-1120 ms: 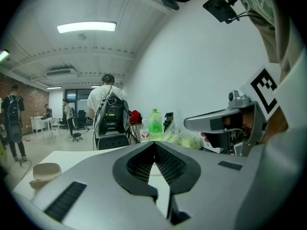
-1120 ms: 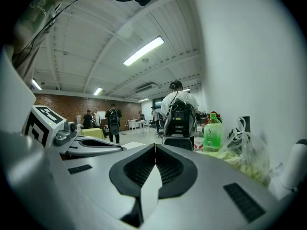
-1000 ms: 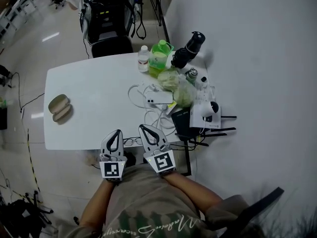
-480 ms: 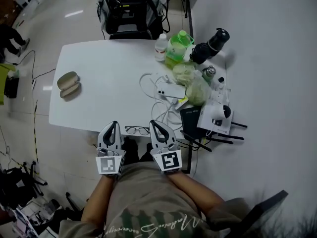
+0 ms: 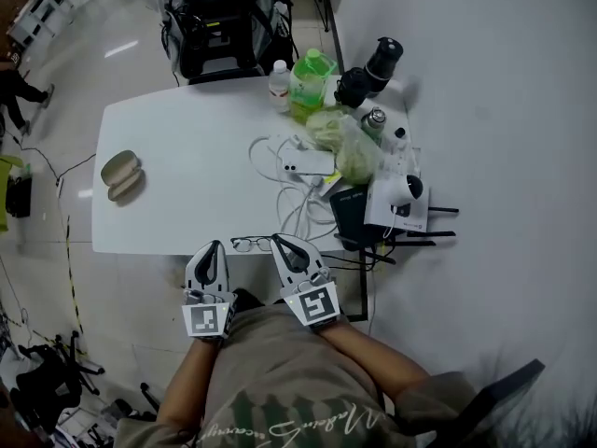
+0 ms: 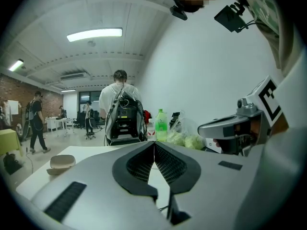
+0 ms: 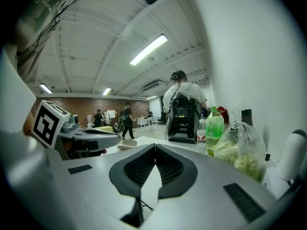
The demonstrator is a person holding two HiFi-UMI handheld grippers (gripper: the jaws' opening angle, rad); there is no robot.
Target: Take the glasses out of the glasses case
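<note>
Looks like the glasses [image 5: 252, 244] are lying loose on the tabletop [image 5: 187, 157] by its near edge, lower middle of the frame, long axis left-right. The glasses case [image 5: 119, 174] sits well apart at the left. Our left gripper [image 5: 216, 247] and right gripper [image 5: 277, 241] flank them, fingers [image 6: 136, 166] pressed together on nothing, and the right one seems nearer.

The operator wears an olive-grey short-sleeved T-shirt [image 5: 280, 409] with pale script lettering; the grey left claw [image 5: 216, 247] and right claw [image 5: 277, 240] carry black-and-white square markers [image 5: 315, 303].
</note>
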